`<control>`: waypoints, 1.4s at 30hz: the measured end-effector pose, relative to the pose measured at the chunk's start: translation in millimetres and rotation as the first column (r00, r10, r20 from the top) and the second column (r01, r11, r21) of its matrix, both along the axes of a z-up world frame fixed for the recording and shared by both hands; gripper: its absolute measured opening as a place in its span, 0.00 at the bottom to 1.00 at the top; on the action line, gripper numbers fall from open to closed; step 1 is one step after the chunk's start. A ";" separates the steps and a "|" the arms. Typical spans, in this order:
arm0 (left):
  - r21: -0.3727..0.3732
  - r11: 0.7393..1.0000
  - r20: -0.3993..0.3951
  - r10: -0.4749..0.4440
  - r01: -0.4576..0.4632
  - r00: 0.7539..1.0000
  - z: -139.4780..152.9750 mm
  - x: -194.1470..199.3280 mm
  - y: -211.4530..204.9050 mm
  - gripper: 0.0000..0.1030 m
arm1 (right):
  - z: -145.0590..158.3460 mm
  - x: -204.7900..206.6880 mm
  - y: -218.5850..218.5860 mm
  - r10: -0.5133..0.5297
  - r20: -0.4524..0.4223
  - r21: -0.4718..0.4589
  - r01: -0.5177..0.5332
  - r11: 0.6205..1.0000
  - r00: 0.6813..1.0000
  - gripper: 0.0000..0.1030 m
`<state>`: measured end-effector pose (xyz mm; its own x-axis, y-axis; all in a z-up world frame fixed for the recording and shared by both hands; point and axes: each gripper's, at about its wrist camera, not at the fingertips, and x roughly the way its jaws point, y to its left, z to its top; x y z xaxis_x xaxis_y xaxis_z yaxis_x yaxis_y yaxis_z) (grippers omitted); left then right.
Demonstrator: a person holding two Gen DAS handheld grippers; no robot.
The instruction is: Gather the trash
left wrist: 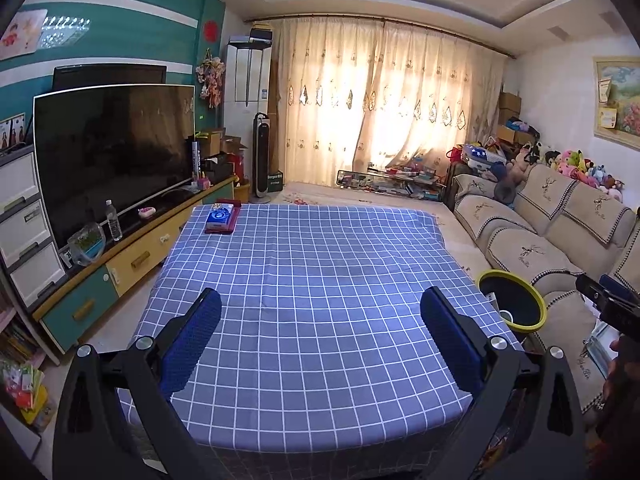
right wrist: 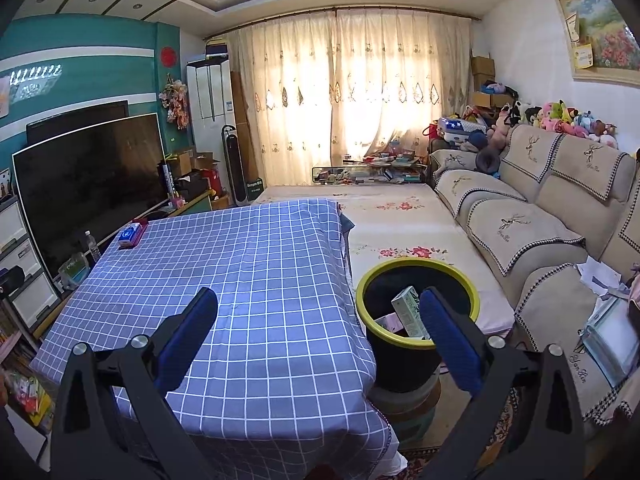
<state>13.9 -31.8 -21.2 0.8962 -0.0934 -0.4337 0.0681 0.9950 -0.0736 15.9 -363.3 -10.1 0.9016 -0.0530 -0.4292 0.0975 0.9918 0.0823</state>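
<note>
Bin [right wrist: 416, 304], lower right of right wrist view beside the table [right wrist: 248, 280], already holds cartons [right wrist: 408, 308]. Tabletop looks clear except a tissue pack [left wrist: 220, 216] at upper left. Left gripper [left wrist: 320, 336] and right gripper [right wrist: 318, 334]: jaws wide, empty. Task looks near done.

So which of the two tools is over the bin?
The right tool: its open fingers frame the yellow-rimmed black bin. The left tool hangs open over the blue checked tablecloth.

Only "Yan Bin" embroidered on the sofa cover [right wrist: 581, 364] reads.
</note>
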 end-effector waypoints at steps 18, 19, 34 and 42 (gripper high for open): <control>-0.002 1.000 -0.001 0.008 -0.008 1.000 -1.7 -0.7 -1.1 0.95 | -2.2 0.9 -1.3 0.002 -0.003 0.003 -0.002 1.000 1.000 0.93; -0.002 1.000 -0.003 0.007 -0.007 1.000 -1.6 -0.5 -1.2 0.95 | -2.2 1.1 -0.6 0.002 -0.003 0.004 -0.002 1.000 1.000 0.93; -0.002 1.000 -0.009 0.006 -0.006 1.000 -3.6 1.7 -1.8 0.95 | -4.3 2.7 3.7 0.005 -0.008 0.008 -0.005 1.000 1.000 0.93; -0.004 1.000 -0.013 0.006 -0.006 1.000 -4.6 2.6 -1.9 0.95 | -5.5 4.6 5.1 0.008 -0.008 0.008 -0.007 1.000 1.000 0.93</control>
<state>16.5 -33.7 -25.8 0.8912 -0.0898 -0.4446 0.0610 0.9950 -0.0786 20.5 -358.2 -15.6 0.8985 -0.0427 -0.4369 0.0907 0.9918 0.0897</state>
